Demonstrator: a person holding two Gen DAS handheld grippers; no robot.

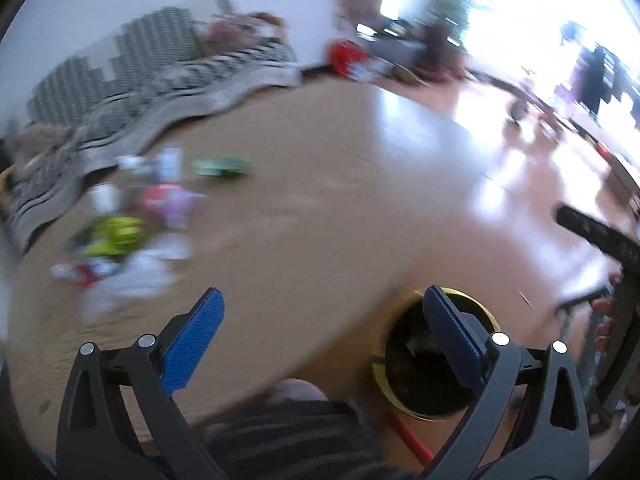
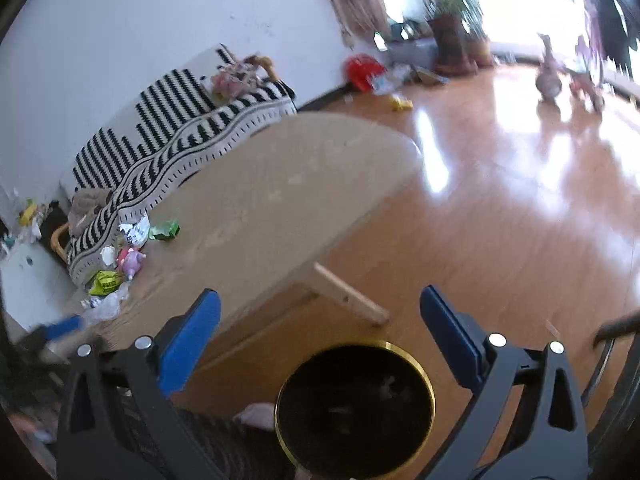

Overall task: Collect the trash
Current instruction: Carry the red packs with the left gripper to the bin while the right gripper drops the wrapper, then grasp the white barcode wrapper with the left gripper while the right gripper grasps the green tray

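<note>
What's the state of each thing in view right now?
Left tongs: open, empty, above the table edge.
Right tongs: open, empty, above the bin.
Bin: upright on the floor, uncovered, contents too dark to tell.
Trash pile: loose on the table's far left side.
Green wrapper: lying flat on the table.
Table: standing, mostly bare.
Striped blanket: draped over the sofa.

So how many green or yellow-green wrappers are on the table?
2. A green wrapper lies farthest along the table from the camera; a yellow-green wrapper sits nearer, beside the clear plastic. More may be hidden in the pile.
</note>
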